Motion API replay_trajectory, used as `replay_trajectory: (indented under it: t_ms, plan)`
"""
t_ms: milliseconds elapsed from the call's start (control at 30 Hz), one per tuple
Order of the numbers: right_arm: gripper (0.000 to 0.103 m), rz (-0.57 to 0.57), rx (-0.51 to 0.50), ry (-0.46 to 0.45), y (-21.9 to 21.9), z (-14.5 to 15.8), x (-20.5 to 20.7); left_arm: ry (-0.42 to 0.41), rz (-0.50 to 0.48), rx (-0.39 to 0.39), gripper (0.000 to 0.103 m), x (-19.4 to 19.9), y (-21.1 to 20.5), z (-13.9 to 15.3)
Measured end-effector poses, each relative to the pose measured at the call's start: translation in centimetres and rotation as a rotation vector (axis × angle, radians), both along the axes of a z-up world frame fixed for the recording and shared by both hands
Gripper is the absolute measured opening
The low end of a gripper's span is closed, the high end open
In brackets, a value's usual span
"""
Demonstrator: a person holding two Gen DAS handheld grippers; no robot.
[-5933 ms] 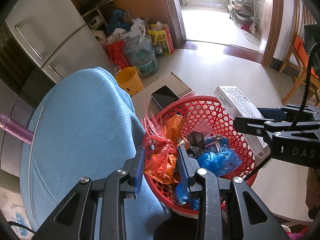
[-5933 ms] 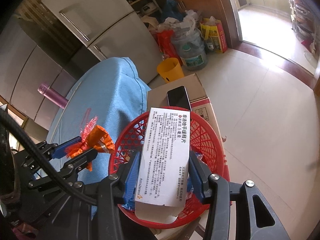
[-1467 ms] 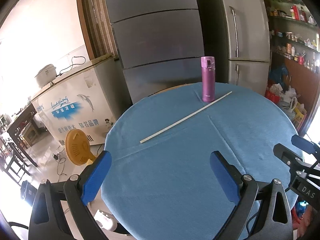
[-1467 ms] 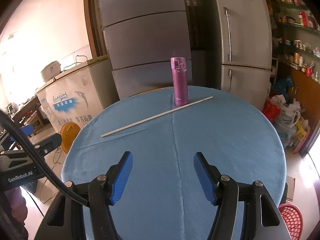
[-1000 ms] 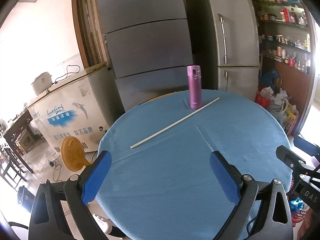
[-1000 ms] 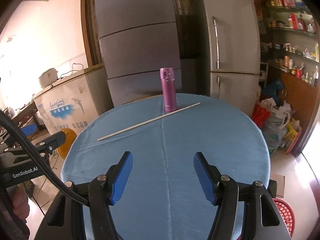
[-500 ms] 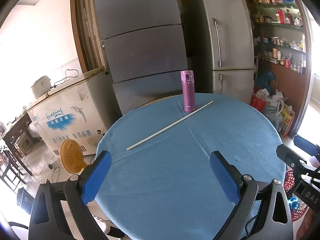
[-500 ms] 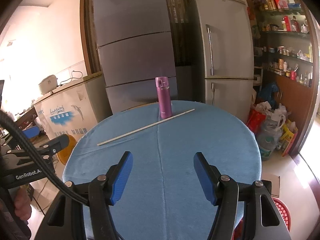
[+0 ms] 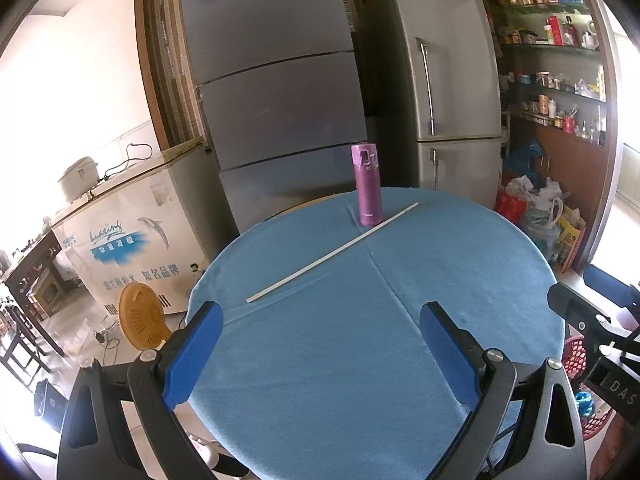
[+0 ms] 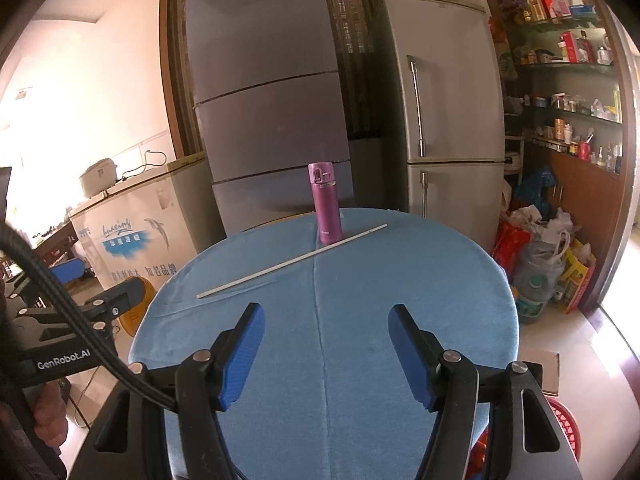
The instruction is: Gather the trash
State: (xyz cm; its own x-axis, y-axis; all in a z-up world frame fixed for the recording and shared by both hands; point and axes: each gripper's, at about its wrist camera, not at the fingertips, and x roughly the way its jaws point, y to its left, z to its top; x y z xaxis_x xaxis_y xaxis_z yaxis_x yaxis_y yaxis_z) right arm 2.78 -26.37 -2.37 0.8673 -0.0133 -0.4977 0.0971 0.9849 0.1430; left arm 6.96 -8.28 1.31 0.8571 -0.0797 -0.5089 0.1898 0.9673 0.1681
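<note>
A round table with a blue cloth point(image 9: 360, 344) point(image 10: 360, 320) fills both views. On its far side stands a purple flask point(image 9: 366, 184) point(image 10: 326, 204), and a long thin white stick point(image 9: 332, 254) point(image 10: 292, 260) lies across the cloth in front of it. My left gripper point(image 9: 320, 348) hangs open over the table's near edge with nothing between its blue pads. My right gripper point(image 10: 326, 348) is likewise open and holds nothing. The red mesh basket point(image 9: 576, 364) point(image 10: 564, 428) with trash sits low on the right, beyond the table's edge.
Two tall grey refrigerators point(image 9: 280, 80) point(image 10: 444, 120) stand behind the table, with a white chest freezer point(image 9: 128, 232) to the left. A yellow fan point(image 9: 140, 316) sits on the floor. Bags, a water jug point(image 10: 536, 280) and shelves crowd the right wall.
Both grippers have drawn back slightly from the table, so the flask and stick look smaller and more of the room shows. Both sets of jaws stay as wide as before.
</note>
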Motion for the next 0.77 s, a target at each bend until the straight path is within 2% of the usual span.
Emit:
replay_trajectory:
  t_ms: [533, 767]
  plan:
    - [0.068, 0.014, 0.006, 0.040, -0.3, -0.9, 2.6, 0.035, 0.004, 0.013, 0.099, 2.1, -0.4, -0.8]
    - [0.070, -0.001, 0.022, 0.089, -1.1, -2.5, 4.7, 0.080, -0.009, 0.002, 0.099, 4.4, -0.5, -2.6]
